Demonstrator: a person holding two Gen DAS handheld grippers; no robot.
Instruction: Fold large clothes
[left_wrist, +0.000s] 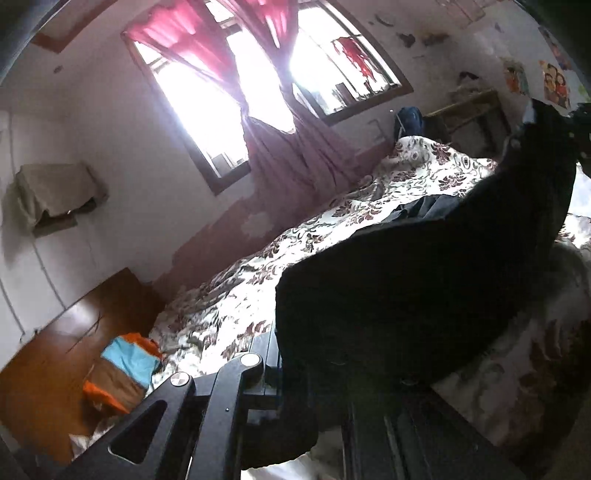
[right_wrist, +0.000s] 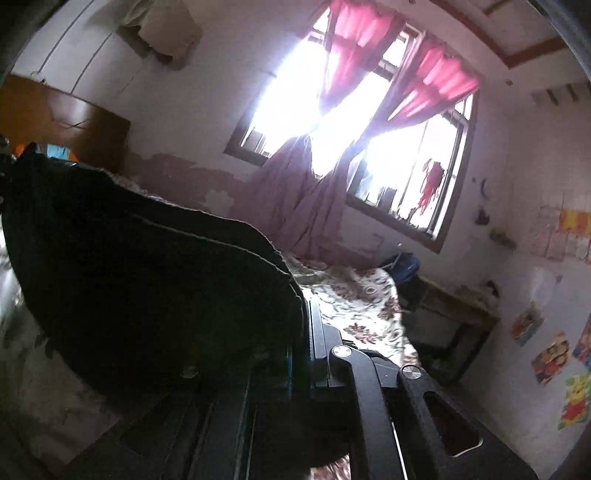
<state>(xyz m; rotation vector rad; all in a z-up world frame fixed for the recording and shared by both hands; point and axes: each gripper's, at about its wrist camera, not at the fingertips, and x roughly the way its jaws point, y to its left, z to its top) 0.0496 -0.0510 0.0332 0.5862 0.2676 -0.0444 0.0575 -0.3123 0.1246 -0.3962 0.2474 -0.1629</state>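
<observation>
Left wrist view shows the floral bedspread (left_wrist: 369, 206) spreading out below and ahead of both tools, with the window (left_wrist: 236, 96) and its pink curtain (left_wrist: 295, 155) straight beyond. Between the tools hangs the black garment (left_wrist: 424, 288), its long axis running sideways from one tool across to the other. It sags in the middle above the bed, so neither hand is nearer; each has an end. The cloth looks heavy, dark and matte, with a stitched hem along its upper edge in the right wrist view. The left gripper (left_wrist: 280, 373) is clamped narrow on the garment's near end. The right gripper (right_wrist: 304, 354) is likewise pinched tight on the black garment (right_wrist: 155, 280), which drapes off to its left.
</observation>
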